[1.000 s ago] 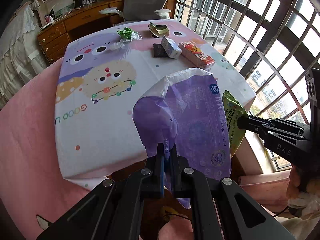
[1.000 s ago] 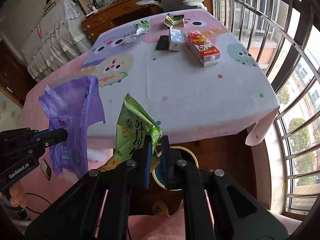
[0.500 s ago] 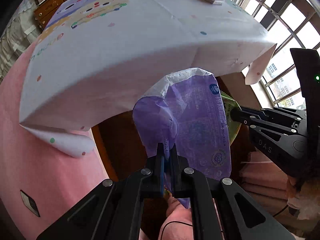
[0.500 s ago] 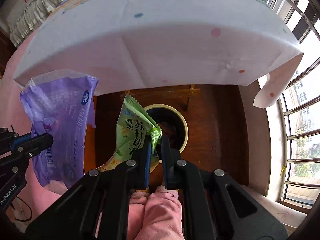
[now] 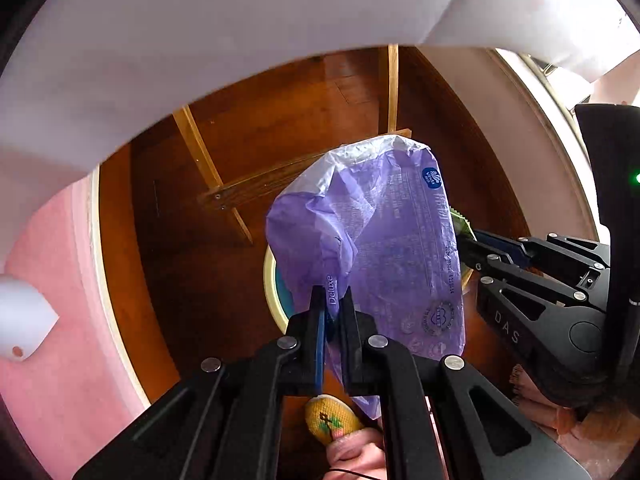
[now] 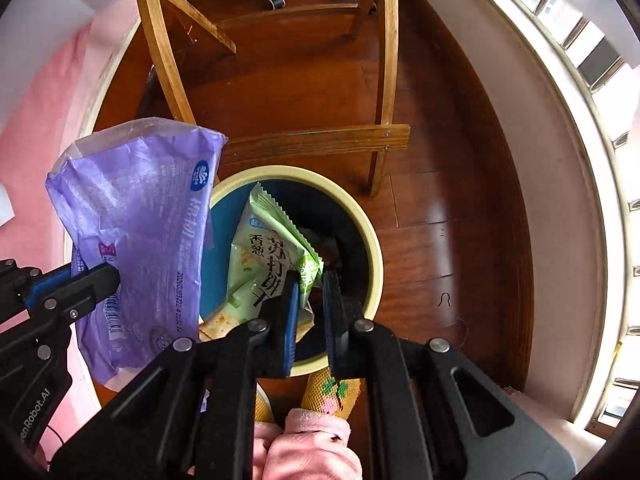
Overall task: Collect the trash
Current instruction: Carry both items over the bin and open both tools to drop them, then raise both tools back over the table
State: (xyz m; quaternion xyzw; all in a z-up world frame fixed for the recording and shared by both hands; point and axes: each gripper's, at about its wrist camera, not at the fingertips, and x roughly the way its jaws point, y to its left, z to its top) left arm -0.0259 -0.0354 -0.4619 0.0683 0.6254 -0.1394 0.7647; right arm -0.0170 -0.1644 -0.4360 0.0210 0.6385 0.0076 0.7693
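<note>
In the right wrist view, the person's pink trouser leg and a yellow patterned sock sit nearest, at 6 o'clock. Just beyond, the right tool has its jaws a little apart; the green snack wrapper touches the left jaw, while a gap shows on the right side, so whether it is truly pinched cannot be told. The wrapper hangs over the mouth of the round bin, whose cream rim and dark blue inside lie directly beneath it on the wooden floor. At 9 o'clock the left tool clamps the purple plastic bag, which hangs at the bin's left edge.

In the left wrist view, the left tool is closed on the purple bag's lower fold, the bag standing upward in front of the bin rim. The right tool enters from 3 o'clock, just behind the bag.

Farther off, wooden worktop legs rise toward 12 o'clock, and a white tablecloth hangs across the top.
</note>
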